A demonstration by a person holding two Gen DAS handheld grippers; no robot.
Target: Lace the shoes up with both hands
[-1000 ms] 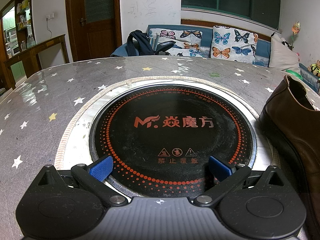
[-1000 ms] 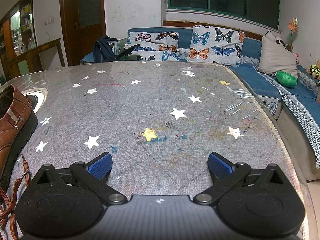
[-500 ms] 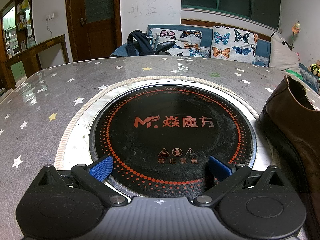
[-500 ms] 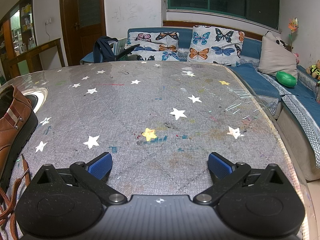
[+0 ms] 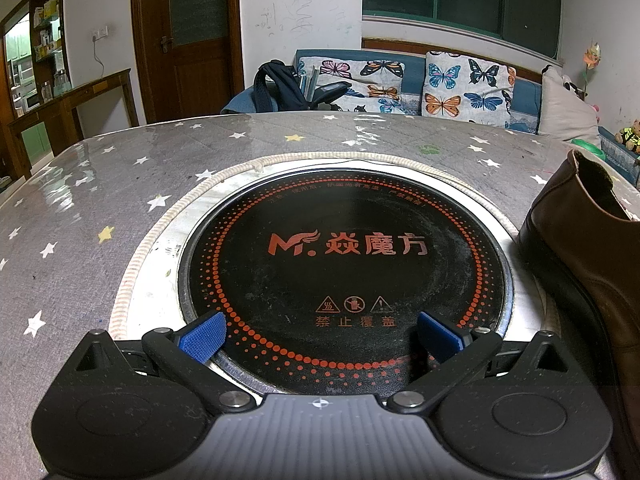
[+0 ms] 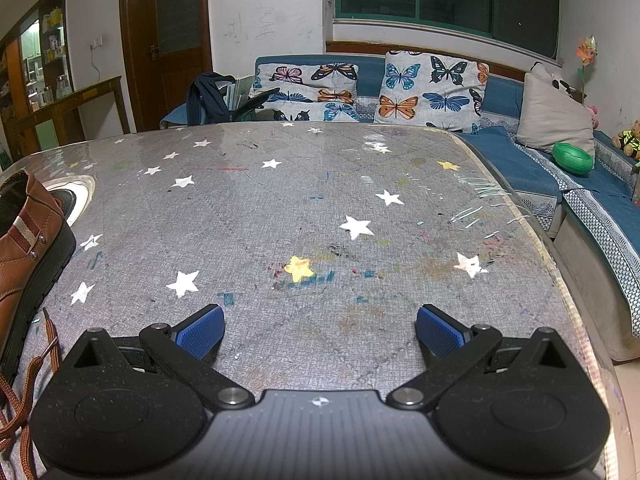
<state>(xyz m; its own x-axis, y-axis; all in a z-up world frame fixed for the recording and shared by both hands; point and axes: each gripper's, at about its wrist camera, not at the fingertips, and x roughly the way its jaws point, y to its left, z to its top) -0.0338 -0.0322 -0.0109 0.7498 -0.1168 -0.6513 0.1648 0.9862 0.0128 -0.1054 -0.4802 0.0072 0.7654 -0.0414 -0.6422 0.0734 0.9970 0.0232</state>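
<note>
A brown leather shoe [image 5: 588,248] with a dark sole stands at the right edge of the left wrist view, heel end away from me. The same shoe [image 6: 24,256] shows at the left edge of the right wrist view, with a striped tab at its collar. Its brown laces [image 6: 24,392] trail loose on the table by the lower left corner. My left gripper [image 5: 320,338] is open over the black hob, holding nothing. My right gripper [image 6: 320,332] is open above bare tablecloth, to the right of the shoe, holding nothing.
A round black induction hob [image 5: 344,276] with orange dots sits set into the table [image 6: 320,208], which has a grey star-print cover. The table's right edge [image 6: 560,272] drops off toward a blue sofa [image 6: 520,160] with butterfly cushions. A wooden door [image 5: 188,40] stands behind.
</note>
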